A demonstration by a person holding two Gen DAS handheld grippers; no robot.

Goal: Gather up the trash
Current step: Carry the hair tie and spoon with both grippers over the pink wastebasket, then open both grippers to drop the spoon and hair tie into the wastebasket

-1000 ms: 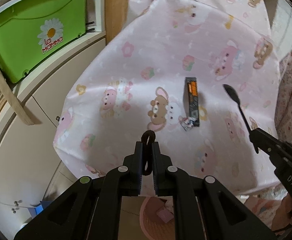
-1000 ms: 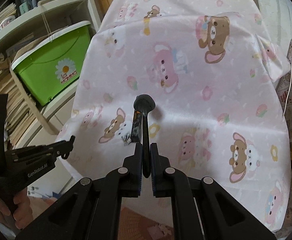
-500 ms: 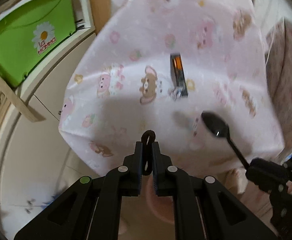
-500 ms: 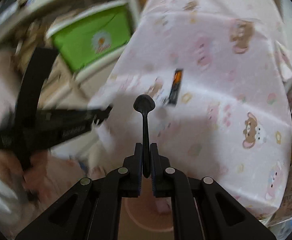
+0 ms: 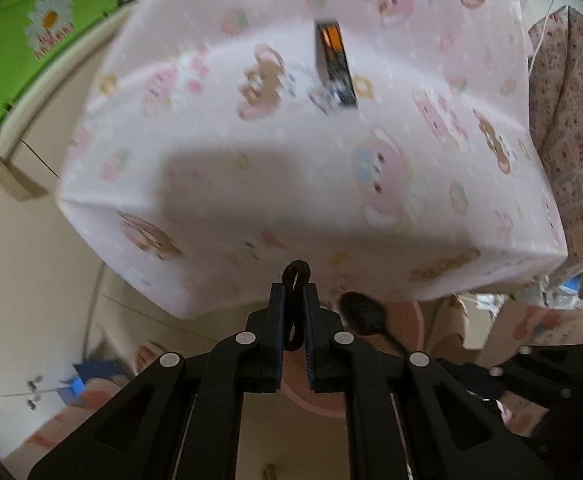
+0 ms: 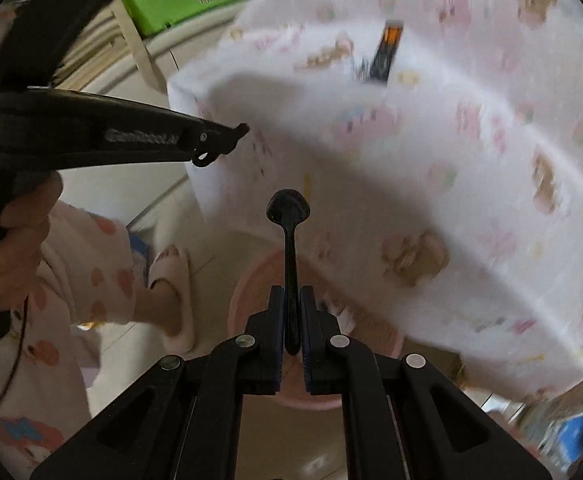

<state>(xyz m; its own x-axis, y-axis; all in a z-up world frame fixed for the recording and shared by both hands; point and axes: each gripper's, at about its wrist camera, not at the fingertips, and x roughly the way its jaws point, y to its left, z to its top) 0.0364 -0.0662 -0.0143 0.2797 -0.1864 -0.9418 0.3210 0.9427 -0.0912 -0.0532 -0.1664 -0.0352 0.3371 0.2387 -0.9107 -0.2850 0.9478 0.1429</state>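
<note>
My left gripper is shut on a small dark looped band, held beyond the table's near edge, above a pink bin on the floor. My right gripper is shut on a black plastic spoon, bowl forward, over the same pink bin. The spoon's bowl also shows in the left wrist view. A black and orange wrapper lies on the pink cartoon tablecloth, with a small torn scrap beside it. The wrapper also shows in the right wrist view.
A green storage box sits on a shelf to the left. A patterned fabric hangs at the right. The person's slippered foot stands beside the bin. The left gripper's body crosses the right wrist view.
Both grippers pulled back and down from above the tabletop to beyond its near edge, over the pink bin. Each keeps its hold; the wrapper has not moved.
</note>
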